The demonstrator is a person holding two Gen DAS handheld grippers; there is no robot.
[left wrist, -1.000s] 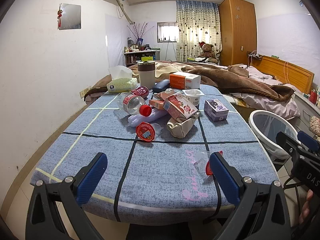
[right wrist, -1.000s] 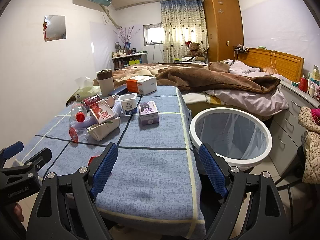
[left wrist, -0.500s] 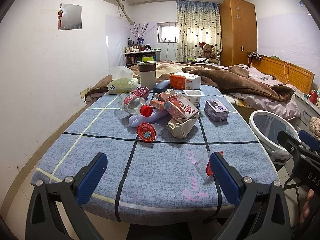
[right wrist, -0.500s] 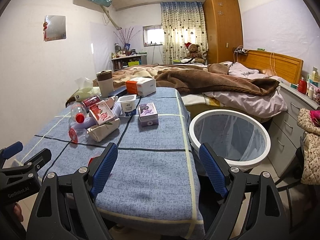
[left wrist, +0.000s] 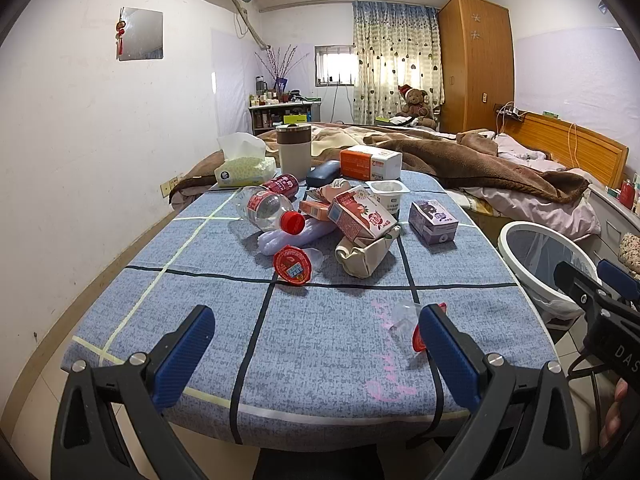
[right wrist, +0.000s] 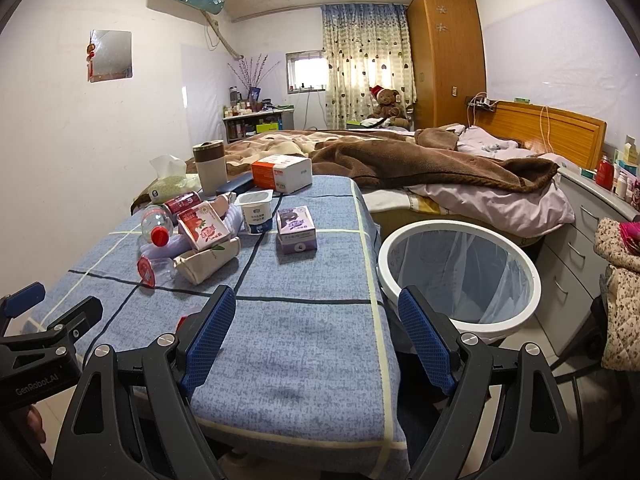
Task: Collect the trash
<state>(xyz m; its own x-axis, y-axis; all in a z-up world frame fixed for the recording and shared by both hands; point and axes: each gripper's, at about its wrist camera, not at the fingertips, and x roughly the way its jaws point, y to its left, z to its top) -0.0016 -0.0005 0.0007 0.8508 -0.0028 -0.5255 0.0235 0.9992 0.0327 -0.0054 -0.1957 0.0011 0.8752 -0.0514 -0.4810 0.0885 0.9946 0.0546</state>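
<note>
Two grippers: left gripper (left wrist: 316,350) and right gripper (right wrist: 316,334) both spread wide, blue textured pads, gripping nothing
Table (left wrist: 320,344): blue woven cloth, dark and pale grid lines, faint pink scribble near the front
Trash bin (right wrist: 460,276): round white rim, sheer liner, just beside the table's right edge
Trash pile (left wrist: 344,220): mid-table; crumpled clear bottle with red cap, pink carton, purple box (right wrist: 297,229)
Writing: "GenRobot.AI" on the left gripper body (right wrist: 36,380)
</note>
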